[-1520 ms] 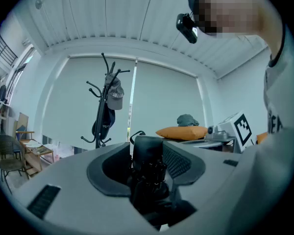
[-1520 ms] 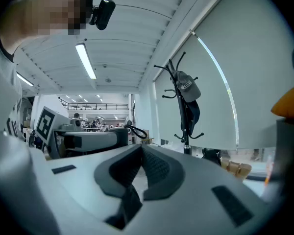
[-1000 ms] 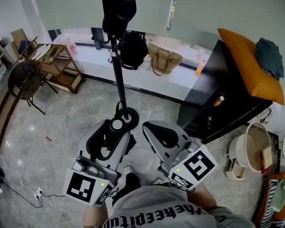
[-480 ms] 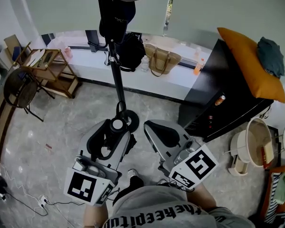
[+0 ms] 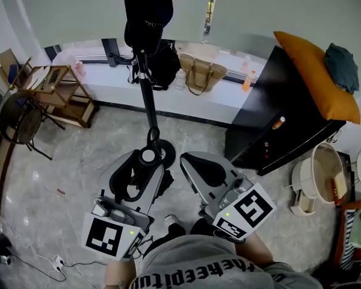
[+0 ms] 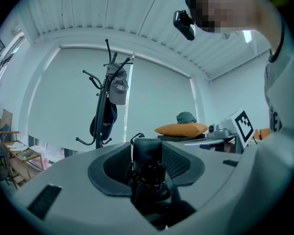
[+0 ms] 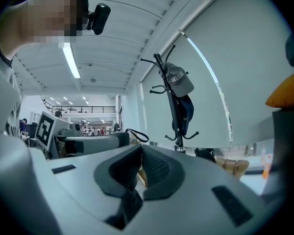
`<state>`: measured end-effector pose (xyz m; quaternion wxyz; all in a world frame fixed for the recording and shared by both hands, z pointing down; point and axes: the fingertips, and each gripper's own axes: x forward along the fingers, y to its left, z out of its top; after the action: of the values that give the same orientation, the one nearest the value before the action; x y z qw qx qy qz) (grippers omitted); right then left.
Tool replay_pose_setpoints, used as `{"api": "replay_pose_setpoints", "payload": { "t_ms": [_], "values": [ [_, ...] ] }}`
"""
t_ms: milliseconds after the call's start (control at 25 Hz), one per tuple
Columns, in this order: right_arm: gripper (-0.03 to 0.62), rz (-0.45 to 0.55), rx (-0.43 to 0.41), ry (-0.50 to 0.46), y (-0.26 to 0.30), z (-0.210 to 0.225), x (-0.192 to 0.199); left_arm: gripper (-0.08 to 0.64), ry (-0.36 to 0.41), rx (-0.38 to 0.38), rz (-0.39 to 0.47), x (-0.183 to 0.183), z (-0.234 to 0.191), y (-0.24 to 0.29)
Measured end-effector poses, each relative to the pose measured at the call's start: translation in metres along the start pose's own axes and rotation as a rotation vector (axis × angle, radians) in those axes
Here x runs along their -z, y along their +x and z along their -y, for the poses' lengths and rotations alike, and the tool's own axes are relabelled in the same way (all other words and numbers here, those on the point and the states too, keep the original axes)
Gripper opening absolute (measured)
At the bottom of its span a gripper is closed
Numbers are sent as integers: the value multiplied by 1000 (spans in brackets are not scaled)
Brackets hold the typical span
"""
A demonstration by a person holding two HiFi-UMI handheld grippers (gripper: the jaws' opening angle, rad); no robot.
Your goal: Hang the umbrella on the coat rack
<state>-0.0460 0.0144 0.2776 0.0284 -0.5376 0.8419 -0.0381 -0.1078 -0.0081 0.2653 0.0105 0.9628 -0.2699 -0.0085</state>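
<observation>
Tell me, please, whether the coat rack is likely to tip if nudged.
Probably top-heavy: the coat rack stands slim on a small round base, with a grey cap hung high, so a sideways nudge might rock it. It looks rigid, so it likely won't flex.

Bare floor (image 5: 72, 161) flanks the coat rack (image 5: 149, 104) pole, a black cabinet (image 5: 277, 131) blocks the right, caps (image 5: 149, 20) crowd its top.

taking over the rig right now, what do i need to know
Left gripper: fingers closing on the folded umbrella, which stands upright between them.
Right gripper: fingers together, nothing held.
Coat rack: just ahead, clear of both grippers, with a cap on it.
Done: umbrella is in hand.
Left: bring it to the rack and hang it on a free hook.
</observation>
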Motion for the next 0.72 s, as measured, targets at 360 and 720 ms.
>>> {"api": "replay_pose_setpoints", "payload": {
  "t_ms": [360,720],
  "values": [
    [12,25,36,31,4,9,-8,183,-16,4,6,4,-14,12],
    [12,18,-15,18,20,23,-5,183,6,-36,12,2,-21,25]
  ]
}}
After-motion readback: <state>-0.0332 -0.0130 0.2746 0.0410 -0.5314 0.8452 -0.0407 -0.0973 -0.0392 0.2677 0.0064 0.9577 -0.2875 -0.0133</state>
